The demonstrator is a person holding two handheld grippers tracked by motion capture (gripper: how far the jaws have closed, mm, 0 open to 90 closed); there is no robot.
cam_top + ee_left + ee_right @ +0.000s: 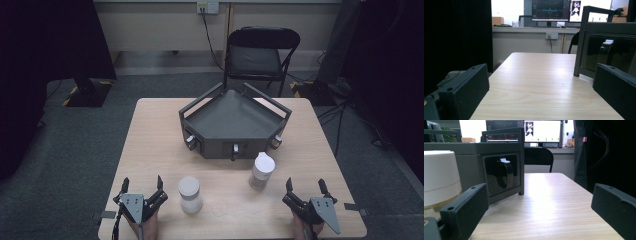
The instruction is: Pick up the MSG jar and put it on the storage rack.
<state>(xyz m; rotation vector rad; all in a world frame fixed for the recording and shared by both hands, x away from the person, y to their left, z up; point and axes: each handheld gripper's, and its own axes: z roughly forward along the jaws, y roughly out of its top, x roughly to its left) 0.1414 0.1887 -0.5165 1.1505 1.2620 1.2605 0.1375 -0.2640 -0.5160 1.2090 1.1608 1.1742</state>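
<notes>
1. The left gripper rests at the near left corner of the wooden table, held in a hand at the bottom edge of the high view. Its jaws stand wide apart with nothing between them — the left gripper view shows bare tabletop in the gap.
2. The right gripper sits at the near right corner, jaws likewise spread and empty.
3. A white jar with a rounded white cap stands upright just to the right of the left gripper, near it but not touching.
4. A second container, a clear jar with a white lid, stands upright ahead and to the left of the right gripper; in the right gripper view its white lid looms beside that gripper's left jaw, outside the gap.
5. Beyond both jars a dark grey angular tray with raised rails sits mid-table — the lidded jar stands just in front of its near edge.
6. A black folding chair stands behind the table.
</notes>
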